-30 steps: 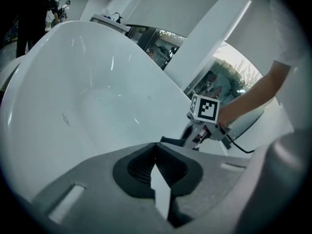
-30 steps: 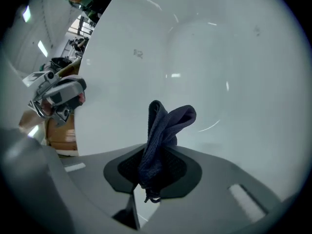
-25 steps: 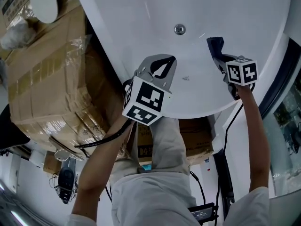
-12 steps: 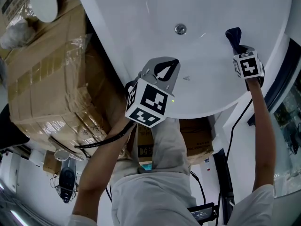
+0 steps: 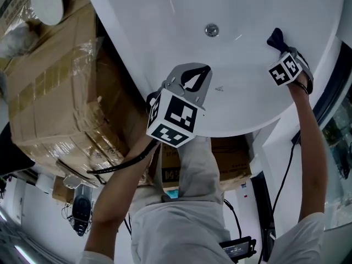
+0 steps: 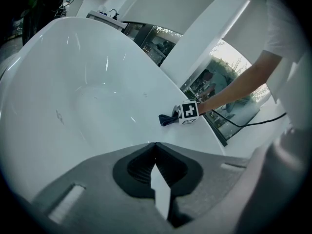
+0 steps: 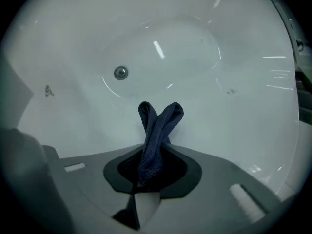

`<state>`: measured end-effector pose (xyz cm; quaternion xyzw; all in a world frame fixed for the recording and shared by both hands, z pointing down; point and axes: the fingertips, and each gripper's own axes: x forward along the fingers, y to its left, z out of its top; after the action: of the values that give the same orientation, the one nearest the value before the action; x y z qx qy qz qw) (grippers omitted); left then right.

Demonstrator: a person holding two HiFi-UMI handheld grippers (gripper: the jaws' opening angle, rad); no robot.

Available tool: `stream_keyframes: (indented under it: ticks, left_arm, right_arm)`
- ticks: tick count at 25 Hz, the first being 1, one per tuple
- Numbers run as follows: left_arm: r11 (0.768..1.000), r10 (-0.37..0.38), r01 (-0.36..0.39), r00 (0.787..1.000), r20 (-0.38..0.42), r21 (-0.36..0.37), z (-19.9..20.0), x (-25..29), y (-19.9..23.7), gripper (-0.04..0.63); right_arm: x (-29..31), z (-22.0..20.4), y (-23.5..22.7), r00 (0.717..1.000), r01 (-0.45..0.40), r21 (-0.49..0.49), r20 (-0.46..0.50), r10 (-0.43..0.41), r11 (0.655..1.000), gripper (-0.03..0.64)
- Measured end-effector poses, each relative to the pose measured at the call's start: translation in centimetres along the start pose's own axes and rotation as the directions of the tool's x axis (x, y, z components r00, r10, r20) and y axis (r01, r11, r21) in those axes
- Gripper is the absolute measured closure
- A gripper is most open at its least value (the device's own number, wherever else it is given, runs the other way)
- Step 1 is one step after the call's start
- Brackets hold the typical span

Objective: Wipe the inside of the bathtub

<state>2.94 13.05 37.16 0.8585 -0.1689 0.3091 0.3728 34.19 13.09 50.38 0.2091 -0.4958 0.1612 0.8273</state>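
The white bathtub fills the top of the head view, with its round drain near the middle. My right gripper is pressed low against the tub's inner right wall, shut on a dark blue cloth. In the right gripper view the cloth sticks out from the right gripper in two folded lobes against the tub wall, with the drain beyond. My left gripper hovers over the tub's near rim, shut and empty. In the left gripper view the left gripper faces the basin and the cloth.
Plastic-wrapped cardboard boxes stand against the tub's left side. A dark-framed glass panel runs along the tub's right side. A black cable hangs by my right arm. A small mark shows on the tub's near wall.
My right gripper has swept the cloth to the right and further up the tub's wall. The left gripper has stayed almost still.
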Motion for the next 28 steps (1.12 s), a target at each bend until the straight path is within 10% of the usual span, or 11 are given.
stream_keyframes:
  ticks: [12, 28]
  left_arm:
    - [1.000, 0.007, -0.007, 1.000, -0.011, -0.010, -0.3, 0.1, 0.1, 0.597]
    - [0.999, -0.014, 0.014, 1.000, -0.007, -0.041, -0.3, 0.4, -0.2, 0.597]
  right_arm:
    - [1.9, -1.8, 7.0, 0.971, -0.167, -0.044, -0.179, 0.156, 0.985, 0.548]
    - [-1.1, 0.9, 21.2, 0.858, -0.491, 0.113, -0.110, 0.503, 0.863, 0.548]
